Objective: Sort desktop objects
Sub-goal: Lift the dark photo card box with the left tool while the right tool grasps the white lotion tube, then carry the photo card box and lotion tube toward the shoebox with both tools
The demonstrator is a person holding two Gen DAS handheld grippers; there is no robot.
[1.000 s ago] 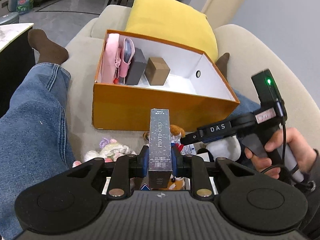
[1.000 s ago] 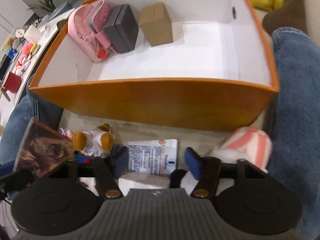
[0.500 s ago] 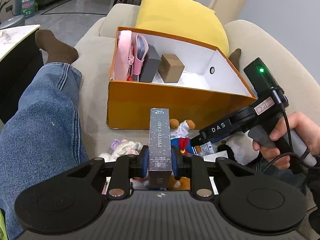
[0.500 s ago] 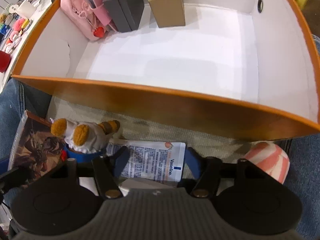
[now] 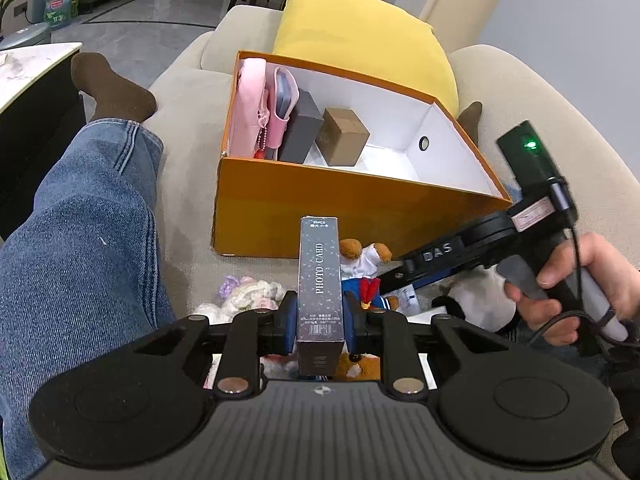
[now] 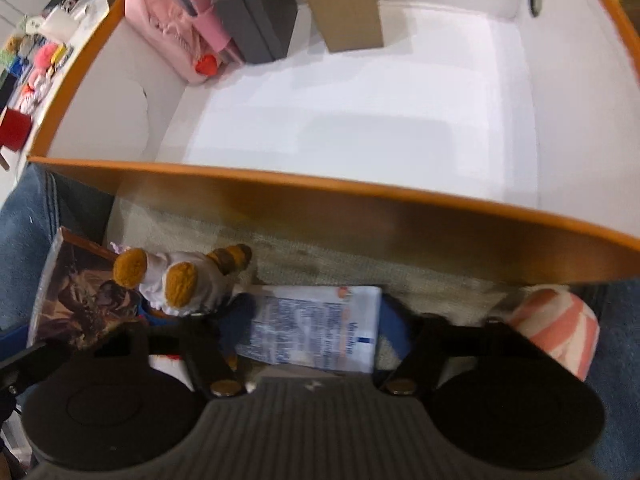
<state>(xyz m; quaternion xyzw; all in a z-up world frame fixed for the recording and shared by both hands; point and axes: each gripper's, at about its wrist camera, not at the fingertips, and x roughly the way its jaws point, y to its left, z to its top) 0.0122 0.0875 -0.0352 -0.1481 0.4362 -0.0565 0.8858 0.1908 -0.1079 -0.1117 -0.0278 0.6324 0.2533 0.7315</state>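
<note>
one orange box (image 5: 320, 216), four things inside it at 11 o'clock: two pink pouches (image 5: 250, 108), one grey case (image 5: 300, 132), one cardboard cube (image 5: 340, 142), one photo card box (image 5: 320, 280), one plush bear (image 6: 176, 280), one Vaseline packet (image 6: 316, 328)

Yellow cushion (image 5: 360, 36) behind box; beige sofa (image 5: 188, 92); water jug (image 5: 58, 2) on floor far left.

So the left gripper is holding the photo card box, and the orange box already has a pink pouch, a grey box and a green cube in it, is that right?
Not quite: the cube is brown cardboard, not green, as the left wrist view shows. The rest holds: the left gripper is shut on the photo card box, and the orange box holds the pink pouch and the grey box.
</note>
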